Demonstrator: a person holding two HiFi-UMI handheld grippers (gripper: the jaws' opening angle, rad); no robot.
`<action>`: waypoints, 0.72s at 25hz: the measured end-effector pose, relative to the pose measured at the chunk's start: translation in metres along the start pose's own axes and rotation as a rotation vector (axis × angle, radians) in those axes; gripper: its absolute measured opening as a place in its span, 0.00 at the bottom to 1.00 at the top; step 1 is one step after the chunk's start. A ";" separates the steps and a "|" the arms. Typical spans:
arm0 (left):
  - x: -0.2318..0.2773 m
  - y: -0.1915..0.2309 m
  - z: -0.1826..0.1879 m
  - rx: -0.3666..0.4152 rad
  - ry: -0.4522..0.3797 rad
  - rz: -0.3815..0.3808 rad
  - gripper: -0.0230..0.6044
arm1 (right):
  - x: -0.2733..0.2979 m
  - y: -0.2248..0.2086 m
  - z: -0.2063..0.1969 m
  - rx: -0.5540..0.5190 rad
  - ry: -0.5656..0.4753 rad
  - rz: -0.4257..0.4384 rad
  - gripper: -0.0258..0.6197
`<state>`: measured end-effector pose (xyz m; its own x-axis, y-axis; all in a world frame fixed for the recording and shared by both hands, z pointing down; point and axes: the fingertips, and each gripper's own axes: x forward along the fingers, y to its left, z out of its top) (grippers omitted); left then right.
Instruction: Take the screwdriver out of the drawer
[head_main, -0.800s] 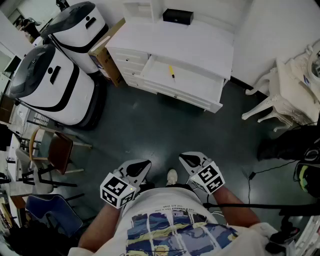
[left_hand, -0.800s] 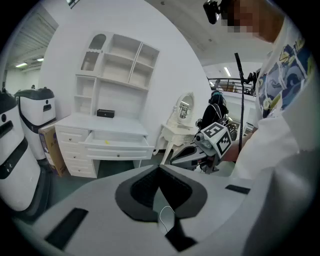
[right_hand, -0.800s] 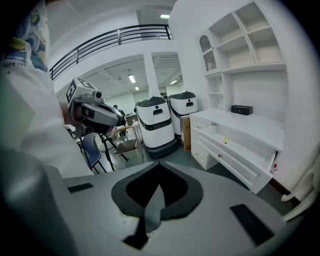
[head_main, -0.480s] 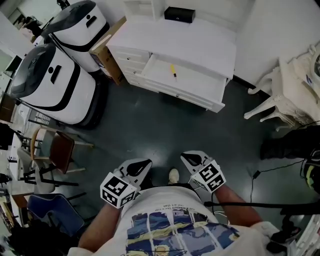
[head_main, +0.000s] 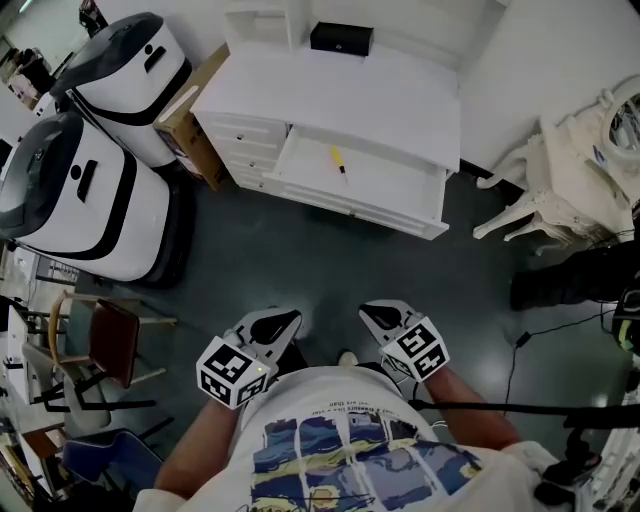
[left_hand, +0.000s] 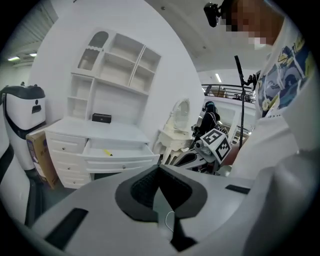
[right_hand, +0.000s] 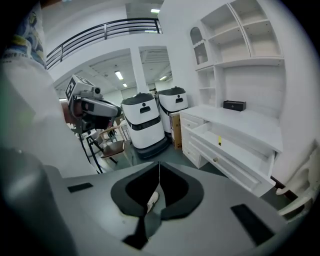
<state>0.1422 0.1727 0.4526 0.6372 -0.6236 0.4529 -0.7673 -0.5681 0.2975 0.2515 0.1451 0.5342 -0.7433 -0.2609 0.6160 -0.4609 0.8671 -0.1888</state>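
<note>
A small yellow screwdriver (head_main: 338, 161) lies in the open drawer (head_main: 400, 190) of the white desk; the same screwdriver (left_hand: 107, 152) shows in the left gripper view and, as a yellow screwdriver (right_hand: 219, 141), in the right gripper view. My left gripper (head_main: 281, 324) and right gripper (head_main: 375, 316) hang close to my body, well short of the desk, both shut with nothing between the jaws. In the left gripper view the left gripper (left_hand: 159, 167) has its pads closed together; likewise the right gripper (right_hand: 159, 165).
Two large white-and-black machines (head_main: 90, 180) stand left of the desk, with a cardboard box (head_main: 185, 115) between. A black box (head_main: 341, 38) sits on the desk top. A white ornate table (head_main: 570, 170) is at the right; chairs (head_main: 100, 340) at the left; cables (head_main: 510, 360) on the dark floor.
The view has shifted: the desk and drawer now sit slightly lower and more to the left in the head view. Both grippers stay shut near my body.
</note>
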 end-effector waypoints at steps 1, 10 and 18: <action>-0.001 0.012 0.007 0.010 -0.003 -0.018 0.06 | 0.007 -0.003 0.010 0.009 -0.002 -0.021 0.08; -0.035 0.113 0.032 0.070 -0.012 -0.102 0.06 | 0.086 -0.007 0.084 0.039 -0.001 -0.127 0.09; -0.044 0.167 0.035 0.025 -0.048 -0.130 0.06 | 0.116 -0.026 0.107 0.063 0.041 -0.220 0.24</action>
<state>-0.0110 0.0863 0.4529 0.7343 -0.5684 0.3711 -0.6764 -0.6588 0.3294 0.1250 0.0470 0.5289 -0.6015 -0.4226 0.6779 -0.6402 0.7626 -0.0927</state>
